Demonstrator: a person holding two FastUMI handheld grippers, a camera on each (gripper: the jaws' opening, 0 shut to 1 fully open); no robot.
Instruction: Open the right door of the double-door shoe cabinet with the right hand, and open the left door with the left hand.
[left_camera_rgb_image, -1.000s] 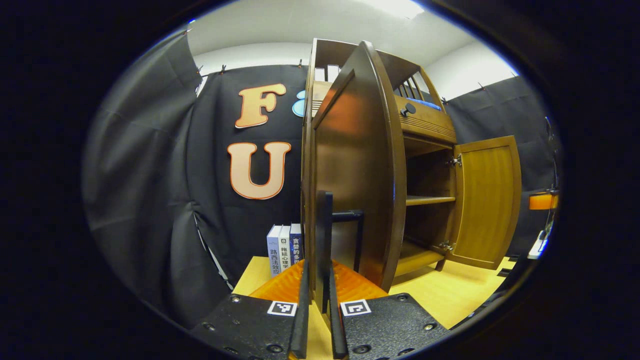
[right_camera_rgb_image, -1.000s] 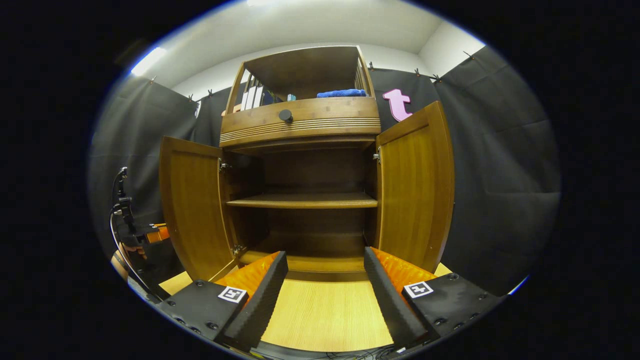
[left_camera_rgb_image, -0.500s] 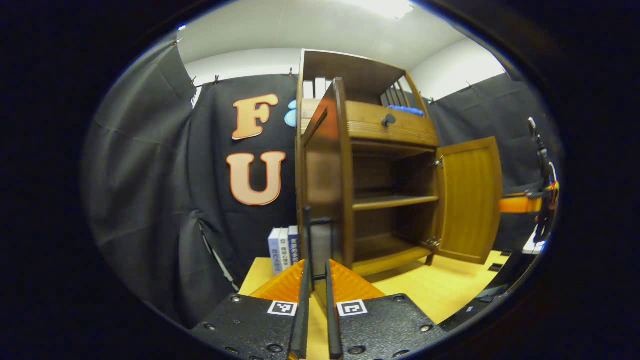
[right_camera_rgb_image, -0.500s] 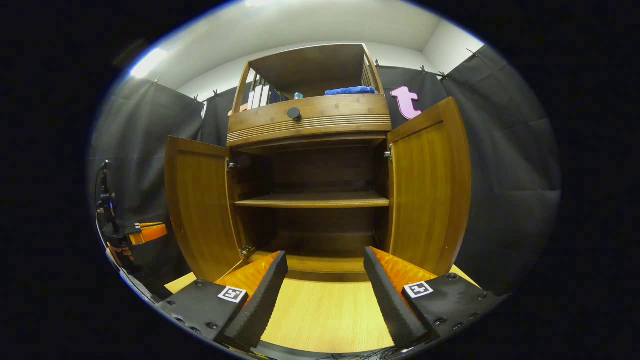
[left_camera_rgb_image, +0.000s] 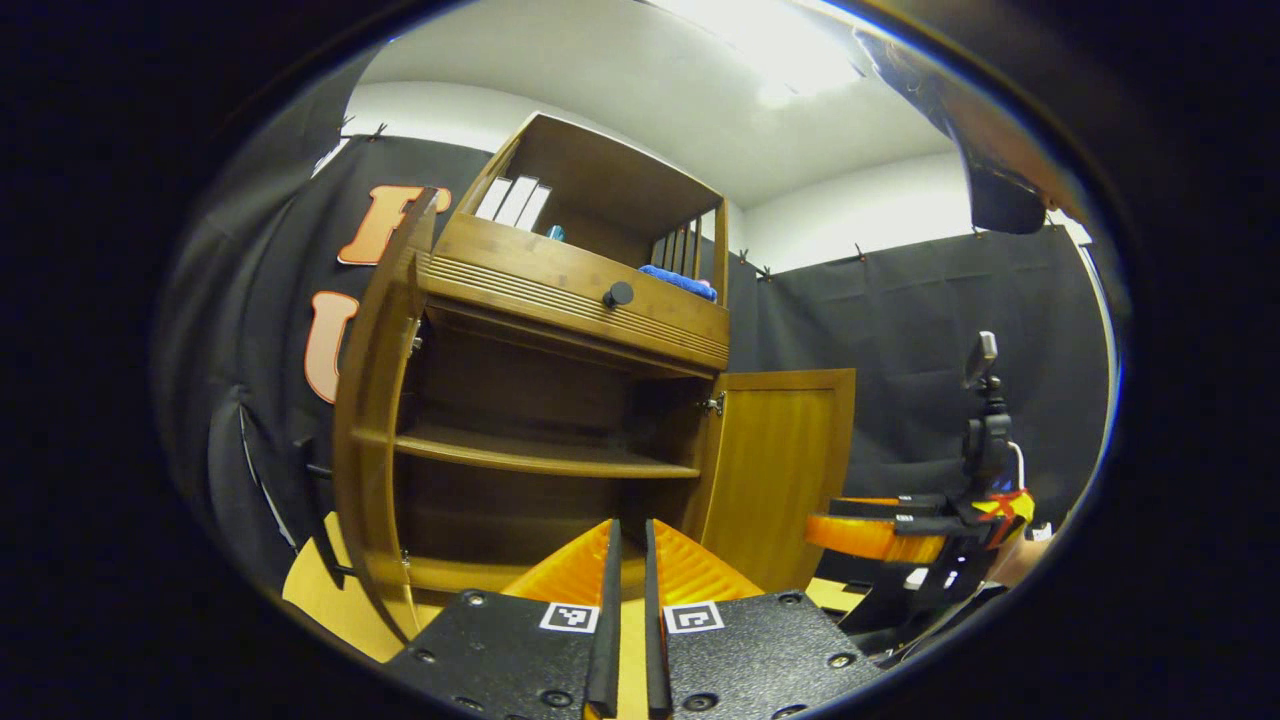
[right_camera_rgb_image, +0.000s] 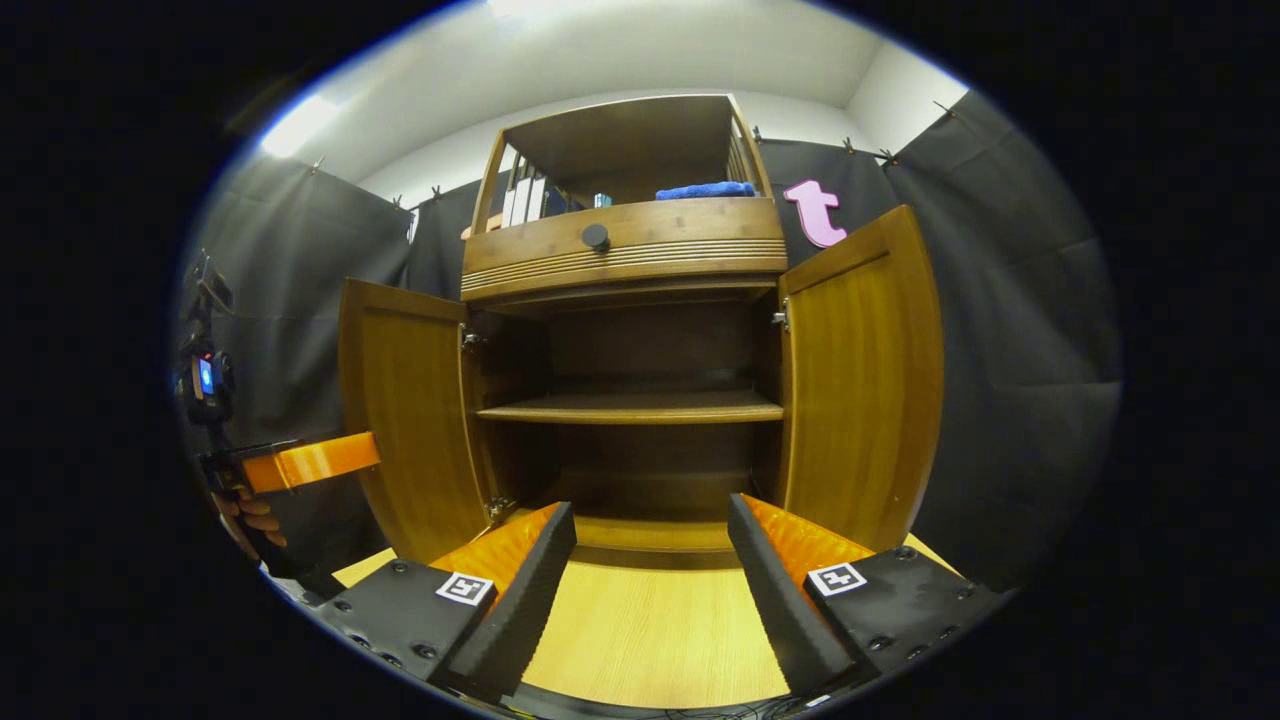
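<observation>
Now our left gripper (left_camera_rgb_image: 627, 620) sits pinched nearly closed on nothing, clear of the shoe cabinet (left_camera_rgb_image: 560, 400); our right gripper (right_camera_rgb_image: 650, 590) is spread wide, centred before the cabinet's lower shelf (right_camera_rgb_image: 630, 408). Both doors stand swung out: the left door (right_camera_rgb_image: 400, 410) and the right door (right_camera_rgb_image: 860, 380) flank the open interior. Above them sit the drawer knob (right_camera_rgb_image: 596, 237), books (right_camera_rgb_image: 522, 200) and a blue cloth (right_camera_rgb_image: 705, 190).

Recording booth, black cloth walls (right_camera_rgb_image: 1000, 330), wooden shoe cabinet (right_camera_rgb_image: 625, 250)
</observation>
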